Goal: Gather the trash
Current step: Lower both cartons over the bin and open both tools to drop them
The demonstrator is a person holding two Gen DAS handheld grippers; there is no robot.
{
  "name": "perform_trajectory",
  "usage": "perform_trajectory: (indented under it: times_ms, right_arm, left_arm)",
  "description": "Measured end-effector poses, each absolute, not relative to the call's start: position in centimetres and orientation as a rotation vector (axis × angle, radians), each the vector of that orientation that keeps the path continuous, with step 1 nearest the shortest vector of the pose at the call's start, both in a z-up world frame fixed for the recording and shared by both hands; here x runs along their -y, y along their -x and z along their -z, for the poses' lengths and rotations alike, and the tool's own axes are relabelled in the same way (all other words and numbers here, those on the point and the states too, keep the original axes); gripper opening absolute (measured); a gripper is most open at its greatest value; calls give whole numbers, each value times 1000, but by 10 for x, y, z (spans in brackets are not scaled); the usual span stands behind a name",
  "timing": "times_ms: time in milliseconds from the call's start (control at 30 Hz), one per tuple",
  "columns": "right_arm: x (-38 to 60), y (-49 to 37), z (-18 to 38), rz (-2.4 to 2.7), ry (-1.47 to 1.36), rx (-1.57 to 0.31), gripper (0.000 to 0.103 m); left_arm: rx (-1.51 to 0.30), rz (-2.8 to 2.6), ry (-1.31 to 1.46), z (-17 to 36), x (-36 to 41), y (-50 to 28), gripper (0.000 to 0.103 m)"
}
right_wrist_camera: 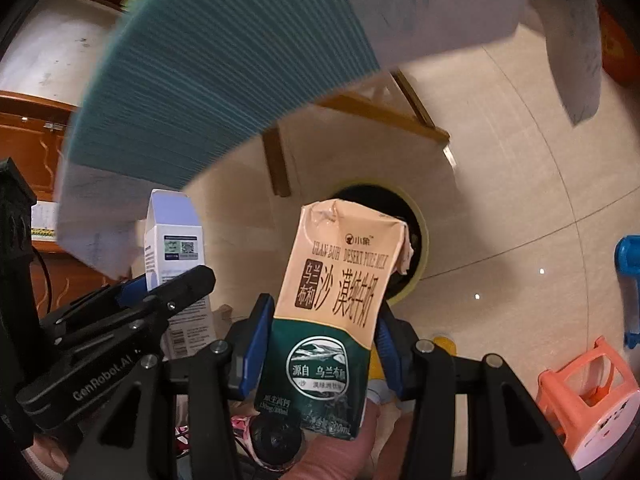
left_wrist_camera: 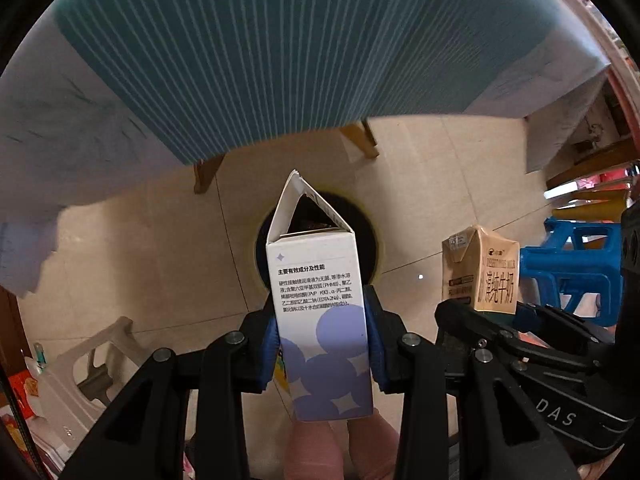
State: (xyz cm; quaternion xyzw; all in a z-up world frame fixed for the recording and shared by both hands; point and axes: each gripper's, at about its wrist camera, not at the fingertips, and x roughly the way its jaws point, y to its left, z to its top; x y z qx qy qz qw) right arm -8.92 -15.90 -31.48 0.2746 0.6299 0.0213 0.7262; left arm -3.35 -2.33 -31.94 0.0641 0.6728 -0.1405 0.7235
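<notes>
My left gripper [left_wrist_camera: 323, 340] is shut on a white box [left_wrist_camera: 320, 320] with purple circles and an open top flap. The box hangs over a round bin [left_wrist_camera: 372, 240] with a dark inside and a yellow rim on the floor. My right gripper [right_wrist_camera: 320, 344] is shut on a beige and green milk carton [right_wrist_camera: 336, 312], held above the same bin [right_wrist_camera: 418, 240]. The carton [left_wrist_camera: 480, 276] and right gripper show at the right of the left wrist view. In the right wrist view the white box [right_wrist_camera: 176, 248] and left gripper appear at the left.
A table with a teal striped cloth [left_wrist_camera: 260, 60] and white drape overhangs the floor; its wooden legs [left_wrist_camera: 204, 172] stand just behind the bin. A blue stool [left_wrist_camera: 568, 280], an orange stool [right_wrist_camera: 588, 396] and a beige stool [left_wrist_camera: 80, 376] stand on the tiled floor. A person's fingers [left_wrist_camera: 340, 448] show below.
</notes>
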Motion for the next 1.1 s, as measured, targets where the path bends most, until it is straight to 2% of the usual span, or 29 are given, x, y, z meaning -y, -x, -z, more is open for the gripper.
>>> perform_trajectory:
  times_ms: [233,267,333,367,600,967,1100]
  right_arm:
    - [162,74,366,-2,-617,-1409,49]
    - [163,71,371,4,-621,-1410,49]
    - [164,66,377,9,-623,-1411,49]
    - [163,63,378,9,-621,-1412,49]
    - [159,52,386,4,-593,-1428,49]
    - [136,32,378,-24,-537,-1431,51]
    - [130,28,369,-19,-482,-1405,60]
  left_arm:
    - [-1518,291,-100,369,24,24,37]
    - [-1523,284,-95,374,21,22,40]
    - [-1526,267,-81,378,17,14,58]
    - [-1522,255,-71,380,14,11,60]
    - [-1524,221,-71,385,3,6,61]
    - [-1441,159,-75,358,-21,7,61]
    - [-1424,146,-74,349,-27,9,61]
